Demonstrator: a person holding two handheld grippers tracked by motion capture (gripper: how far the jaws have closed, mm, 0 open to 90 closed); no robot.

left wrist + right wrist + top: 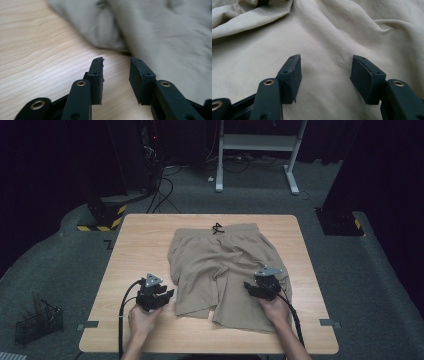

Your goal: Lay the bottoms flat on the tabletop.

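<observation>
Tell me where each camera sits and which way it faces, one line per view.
High view: above the person's side, looking forward and down on the table, shorts, both forearms, left gripper and right gripper.
Left gripper view: rides on the left gripper, looking along its parted jaws over bare wood at the shorts' edge.
Right gripper view: rides on the right gripper, jaws apart above the fabric.
Shared: all show the shorts.

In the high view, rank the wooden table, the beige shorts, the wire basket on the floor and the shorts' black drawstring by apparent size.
1. Wooden table
2. Beige shorts
3. Wire basket, though nearness to the camera may enlarge it
4. Black drawstring
</observation>
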